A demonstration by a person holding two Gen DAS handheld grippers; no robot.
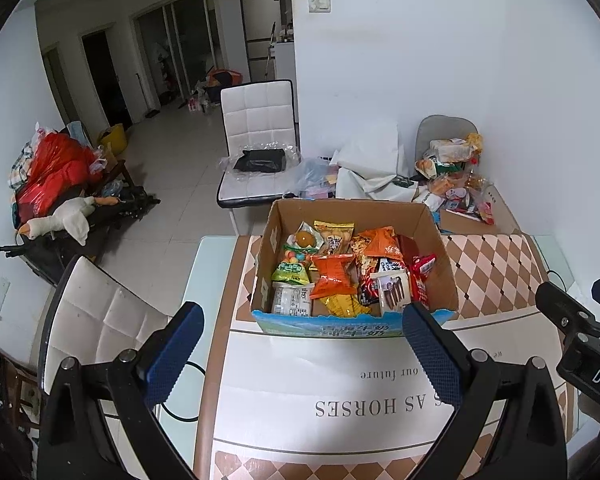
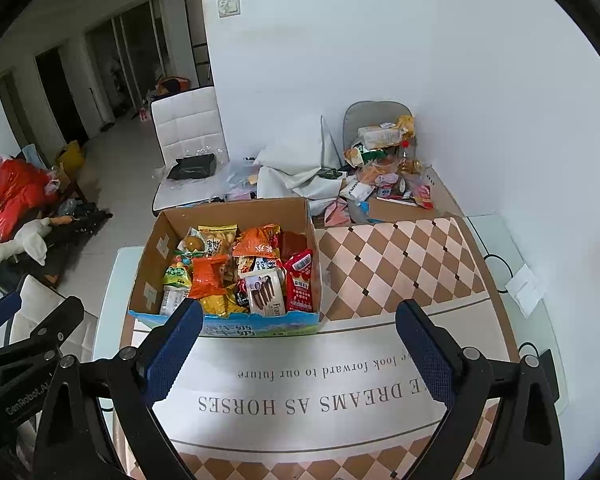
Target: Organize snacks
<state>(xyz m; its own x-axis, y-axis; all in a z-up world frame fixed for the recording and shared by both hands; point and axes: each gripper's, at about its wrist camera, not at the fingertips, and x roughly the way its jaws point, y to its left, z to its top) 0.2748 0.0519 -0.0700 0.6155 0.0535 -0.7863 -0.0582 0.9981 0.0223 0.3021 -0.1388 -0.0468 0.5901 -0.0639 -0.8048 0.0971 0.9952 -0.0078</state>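
Note:
An open cardboard box [image 1: 440, 240] [image 2: 152, 264] stands on the table, full of snack packets: an orange packet [image 1: 334, 276] [image 2: 208, 276], a red packet [image 1: 422, 276] [image 2: 300, 280], a white chocolate-stick box [image 1: 396, 290] [image 2: 264, 290], and several others. My left gripper [image 1: 302, 330] is open and empty, held just in front of the box. My right gripper [image 2: 300, 328] is open and empty, in front of the box's near right corner. The right gripper also shows at the right edge of the left wrist view [image 1: 580, 312].
The table [image 2: 400, 264] has a checkered cloth with printed text. A pile of loose snacks [image 2: 384, 168] lies on a chair and carton behind the table. White chairs [image 1: 256, 120] stand behind and to the left. The wall is close on the right.

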